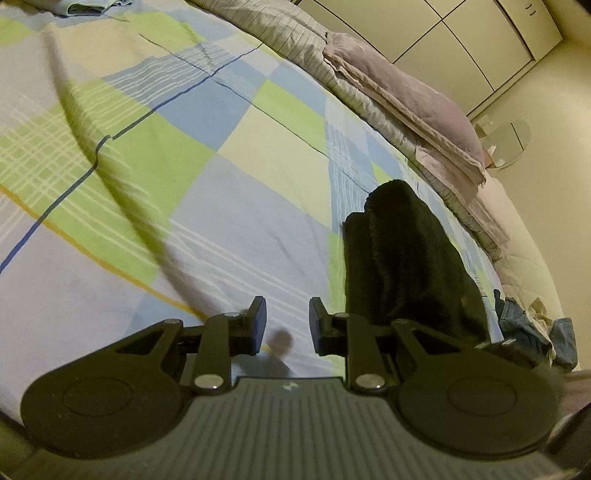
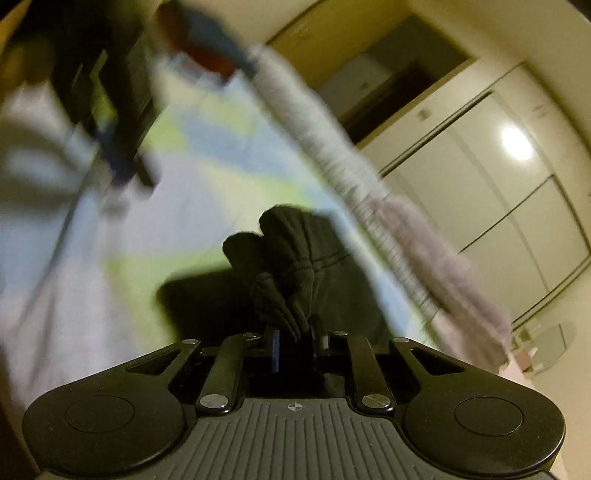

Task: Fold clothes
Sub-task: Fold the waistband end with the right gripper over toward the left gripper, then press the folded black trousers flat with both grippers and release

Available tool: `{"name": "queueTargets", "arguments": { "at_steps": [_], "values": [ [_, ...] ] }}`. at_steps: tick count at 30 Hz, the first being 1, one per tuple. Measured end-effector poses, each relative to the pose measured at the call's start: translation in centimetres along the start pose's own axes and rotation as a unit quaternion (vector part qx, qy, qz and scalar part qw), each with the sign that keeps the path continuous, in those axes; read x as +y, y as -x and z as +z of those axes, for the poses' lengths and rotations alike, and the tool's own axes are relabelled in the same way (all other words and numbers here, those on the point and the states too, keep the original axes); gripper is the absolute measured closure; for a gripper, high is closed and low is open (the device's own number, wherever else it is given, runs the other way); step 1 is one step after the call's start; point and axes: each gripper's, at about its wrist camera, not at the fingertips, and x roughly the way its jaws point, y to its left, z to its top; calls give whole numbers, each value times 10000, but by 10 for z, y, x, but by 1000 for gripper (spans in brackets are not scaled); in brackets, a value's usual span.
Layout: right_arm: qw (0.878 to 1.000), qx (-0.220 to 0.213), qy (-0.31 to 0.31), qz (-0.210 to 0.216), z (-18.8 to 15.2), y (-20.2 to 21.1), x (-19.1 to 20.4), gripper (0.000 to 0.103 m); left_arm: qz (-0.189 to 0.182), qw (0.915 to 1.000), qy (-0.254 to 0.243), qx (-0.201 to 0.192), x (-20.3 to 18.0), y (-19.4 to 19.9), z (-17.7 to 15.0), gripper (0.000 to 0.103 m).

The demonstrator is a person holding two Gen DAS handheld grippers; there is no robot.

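Note:
A black garment (image 1: 399, 258) rises bunched and lifted off the checked bedspread (image 1: 184, 166) at the right of the left wrist view. My left gripper (image 1: 287, 325) hovers low over the bedspread just left of it, open, with nothing between its fingers. In the blurred right wrist view my right gripper (image 2: 297, 343) is shut on a gathered fold of the black garment (image 2: 295, 258), whose rest spreads on the bed ahead. The left gripper (image 2: 133, 173) shows there as a dark blur at the upper left.
A striped grey quilt with a pink pillow (image 1: 406, 92) lies along the bed's far side. Loose clothes (image 1: 532, 332) are heaped at the right edge. A folded light blue piece (image 1: 85, 7) sits at the top left. Wardrobe doors (image 1: 461, 33) stand behind.

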Motion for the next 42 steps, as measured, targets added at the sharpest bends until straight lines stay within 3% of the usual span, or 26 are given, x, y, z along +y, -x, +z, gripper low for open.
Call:
{"name": "queueTargets", "arguments": {
  "at_steps": [2, 6, 10, 13, 16, 18, 22, 25, 27, 29, 31, 33, 36, 39, 40, 42],
  "values": [
    [9998, 46, 158, -84, -5, -4, 12, 89, 5, 10000, 11, 1, 2, 2, -1, 84],
    [9998, -96, -101, -119, 5, 0, -3, 89, 43, 10000, 74, 12, 6, 3, -3, 84],
    [9997, 201, 80, 149, -1, -11, 5, 89, 63, 9999, 9, 80, 0, 1, -5, 84],
    [9996, 110, 254, 15, -5, -5, 12, 88, 103, 9998, -94, 117, -7, 2, -8, 84],
    [9997, 110, -5, 196, -7, -2, 5, 88, 156, 9997, -117, 155, -11, 0, -10, 84],
    [9995, 175, -22, 249, -8, -2, 7, 80, 195, 9995, -151, 175, -15, -1, -11, 84],
    [9992, 238, -212, 225, -2, -1, 7, 75, 242, 9989, -378, 161, -31, 6, -13, 84],
    [9939, 50, -1038, 375, -6, 28, -15, 55, 242, 9970, -740, 10, -51, 17, -12, 84],
    [9860, -134, -1648, 197, -15, 52, -32, 51, 238, 9948, -985, -90, -64, 23, -11, 84],
    [9694, -63, -2453, 5, -32, 72, -55, 51, 101, 9898, -1412, -183, -86, 27, -12, 86],
    [9350, 173, -3541, -47, -54, 73, -88, 52, -56, 9817, -1885, -269, -110, 29, -13, 88],
    [8890, 333, -4567, -74, -79, 72, -120, 61, -155, 9727, -2292, -343, -133, 25, -15, 88],
    [8422, 422, -5374, -143, -102, 68, -148, 61, -229, 9640, -2634, -279, -153, 8, -18, 88],
    [8370, 555, -5441, -194, -111, 52, -149, 61, 257, 9560, -2924, 25, -155, -24, -28, 88],
    [8408, 721, -5364, -97, -114, 45, -146, 61, 325, 9572, -2876, 4, -151, -33, -31, 88],
    [8649, 1031, -4912, -26, -116, 26, -128, 62, 359, 9602, -2769, -42, -143, -42, -34, 88]
  ]
}}
